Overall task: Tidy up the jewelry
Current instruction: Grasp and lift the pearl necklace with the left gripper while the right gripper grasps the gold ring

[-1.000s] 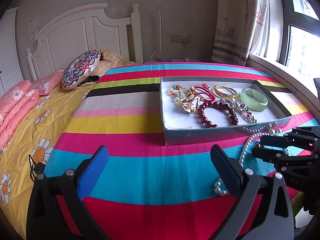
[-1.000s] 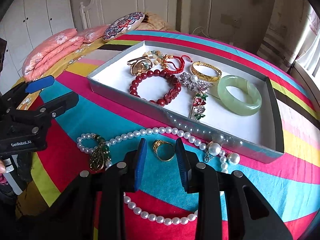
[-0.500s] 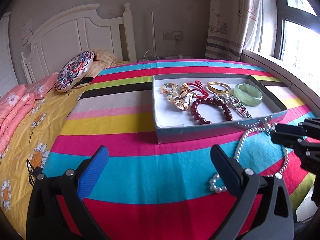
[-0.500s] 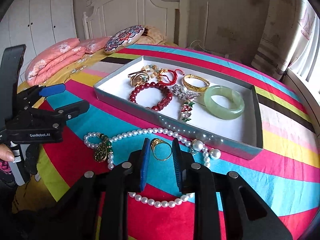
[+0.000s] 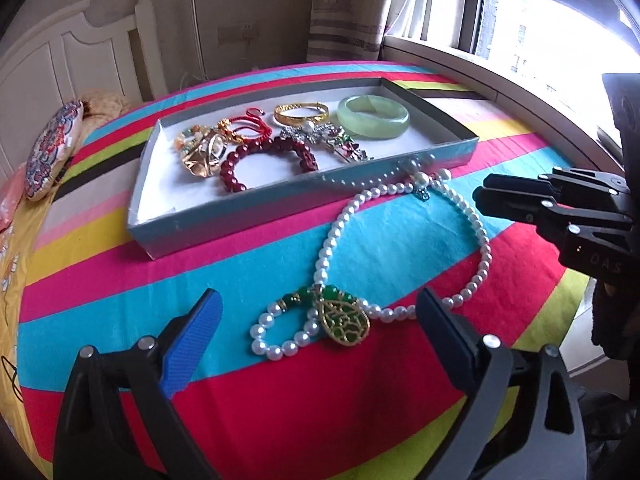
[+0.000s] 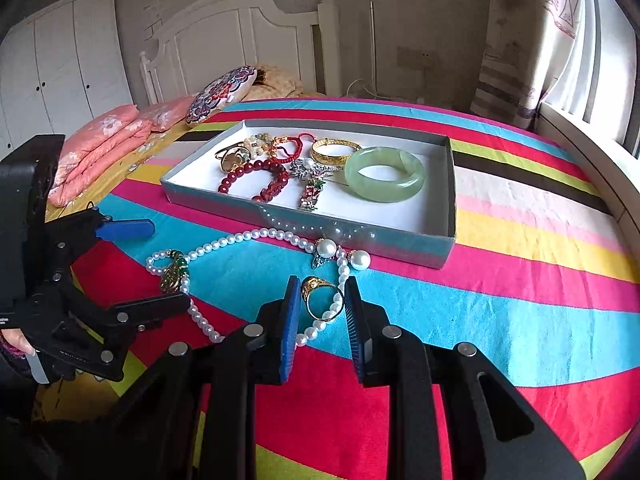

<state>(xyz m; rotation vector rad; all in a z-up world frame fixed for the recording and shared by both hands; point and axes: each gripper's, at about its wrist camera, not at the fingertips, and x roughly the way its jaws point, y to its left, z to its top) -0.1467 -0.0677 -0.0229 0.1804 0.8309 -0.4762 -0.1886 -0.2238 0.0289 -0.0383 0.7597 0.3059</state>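
Fingers of the right gripper flank the ring, not clamped. Left gripper gapes, just narrowing, over the pendant near the tray

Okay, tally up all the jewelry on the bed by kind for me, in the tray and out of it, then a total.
Bracelets and bangles: 5, all in the tray (jade bangle, gold bangle, dark red bead bracelet, red cord bracelet, pale bead bracelet)
Brooches: 2 (silver brooch, gold brooch)
Necklaces: 1 (pearl necklace)
Rings: 1 (gold ring)
Total: 9
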